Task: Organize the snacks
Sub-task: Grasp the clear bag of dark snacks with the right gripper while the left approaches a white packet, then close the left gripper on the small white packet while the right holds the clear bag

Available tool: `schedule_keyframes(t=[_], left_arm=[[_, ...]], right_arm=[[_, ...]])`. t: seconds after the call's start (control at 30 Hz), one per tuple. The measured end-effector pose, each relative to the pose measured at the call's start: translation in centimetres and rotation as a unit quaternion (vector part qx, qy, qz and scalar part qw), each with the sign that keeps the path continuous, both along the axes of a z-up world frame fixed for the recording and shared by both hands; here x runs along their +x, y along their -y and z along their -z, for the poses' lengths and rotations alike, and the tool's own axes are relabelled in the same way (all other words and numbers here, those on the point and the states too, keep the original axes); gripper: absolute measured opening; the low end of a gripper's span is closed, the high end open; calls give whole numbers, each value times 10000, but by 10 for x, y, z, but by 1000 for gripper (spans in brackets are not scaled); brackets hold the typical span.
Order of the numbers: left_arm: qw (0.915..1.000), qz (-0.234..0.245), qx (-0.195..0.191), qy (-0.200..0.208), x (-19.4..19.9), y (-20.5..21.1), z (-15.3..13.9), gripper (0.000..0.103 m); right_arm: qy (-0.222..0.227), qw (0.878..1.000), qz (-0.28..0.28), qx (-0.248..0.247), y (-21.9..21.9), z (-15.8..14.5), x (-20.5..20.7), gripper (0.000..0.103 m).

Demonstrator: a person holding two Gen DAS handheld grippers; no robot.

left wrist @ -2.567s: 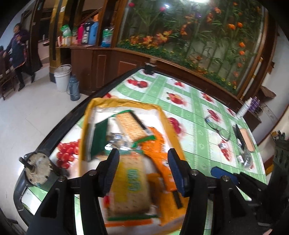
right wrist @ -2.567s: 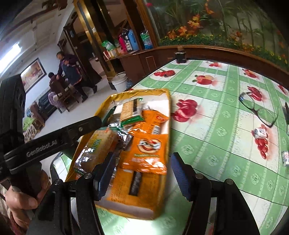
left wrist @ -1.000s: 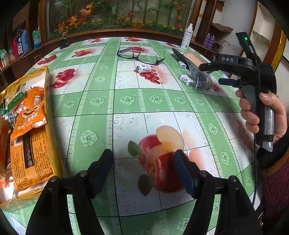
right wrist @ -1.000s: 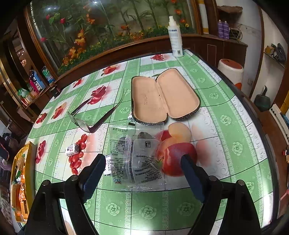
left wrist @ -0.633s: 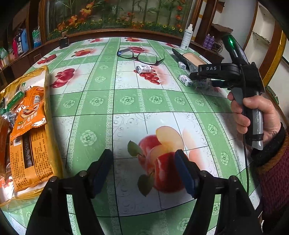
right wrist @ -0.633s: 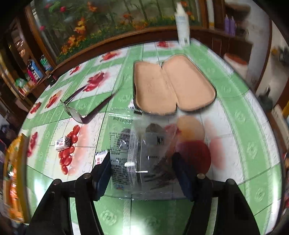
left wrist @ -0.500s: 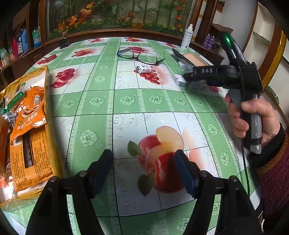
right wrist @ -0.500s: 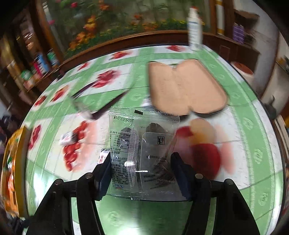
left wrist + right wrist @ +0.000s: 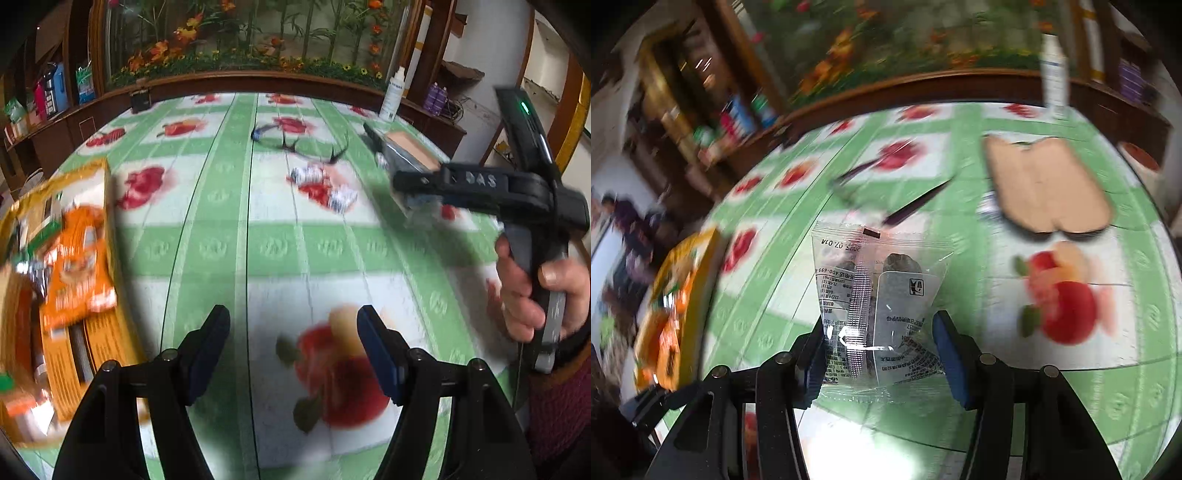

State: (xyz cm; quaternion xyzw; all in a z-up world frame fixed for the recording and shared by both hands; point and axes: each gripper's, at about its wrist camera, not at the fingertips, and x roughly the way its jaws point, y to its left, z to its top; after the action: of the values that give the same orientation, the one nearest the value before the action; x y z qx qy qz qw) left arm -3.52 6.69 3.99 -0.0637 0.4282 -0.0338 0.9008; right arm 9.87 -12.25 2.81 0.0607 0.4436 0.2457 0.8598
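Two small wrapped sweets (image 9: 341, 197) are lying loose ahead of the left hand-held gripper (image 9: 293, 345), whose jaws are standing wide and empty over the green fruit-print worktop (image 9: 273, 251); the yellow snack tray (image 9: 98, 225) to its left is already holding packets. Only the right wrist view is showing the right hand-held gripper (image 9: 879, 349), jaws just closing, pinching the clear plastic snack packet (image 9: 875, 295), not yet in the tray.

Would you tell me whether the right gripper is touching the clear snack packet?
Touching. The right wrist view shows the right gripper with both pads pressed against the clear snack packet, which it holds above the tablecloth.
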Motion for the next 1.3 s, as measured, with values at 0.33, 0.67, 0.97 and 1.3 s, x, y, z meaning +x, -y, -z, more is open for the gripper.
schedule_keyframes(t=[0.33,0.67,0.97,1.3], left_arm=[[9970,636,420,-158,101,41,0,48],[9925,816,818,-402,147,72,25,39],[9952,686,627,-294,113,63,29,18],[9989,286,301,-195,28,20,28,18]], right_arm=[[-48,9963,779,360,34,-17,8,58],[-51,9953,845,473,42,-20,9,58],[-77,9972,666,325,30,-14,7,58],[-25,9980,-512,-361,-40,6,-24,58]])
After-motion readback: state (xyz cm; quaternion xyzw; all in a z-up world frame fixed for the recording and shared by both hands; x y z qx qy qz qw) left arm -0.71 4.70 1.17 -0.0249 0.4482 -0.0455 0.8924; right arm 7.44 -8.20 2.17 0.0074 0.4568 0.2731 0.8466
